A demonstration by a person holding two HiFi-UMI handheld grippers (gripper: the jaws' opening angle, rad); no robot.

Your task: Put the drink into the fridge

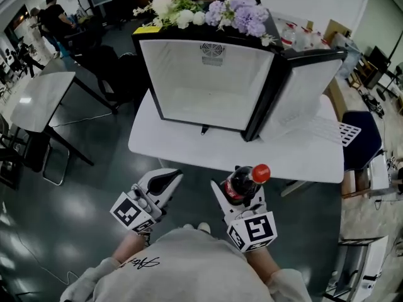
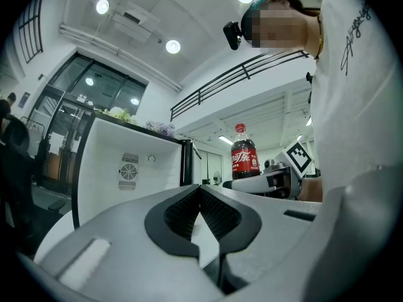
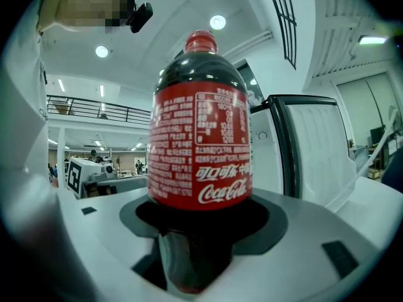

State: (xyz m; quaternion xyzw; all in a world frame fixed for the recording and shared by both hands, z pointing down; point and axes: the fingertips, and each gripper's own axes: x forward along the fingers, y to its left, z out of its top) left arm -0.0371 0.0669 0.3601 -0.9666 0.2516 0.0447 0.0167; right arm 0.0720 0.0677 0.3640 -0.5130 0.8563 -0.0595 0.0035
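Note:
A cola bottle with a red cap and red label stands upright in my right gripper, which is shut on its lower body; the bottle fills the right gripper view. My left gripper is beside it to the left, shut and empty, its pads meeting at the tips. The small black fridge stands ahead on a white table, its white inside bare and its door swung open to the right. Both grippers are short of the table's near edge. The left gripper view also catches the bottle and the fridge.
Artificial flowers lie on top of the fridge. A white keyboard-like board lies at the table's right end, with a dark chair beyond it. Another white table stands far left, with people behind it.

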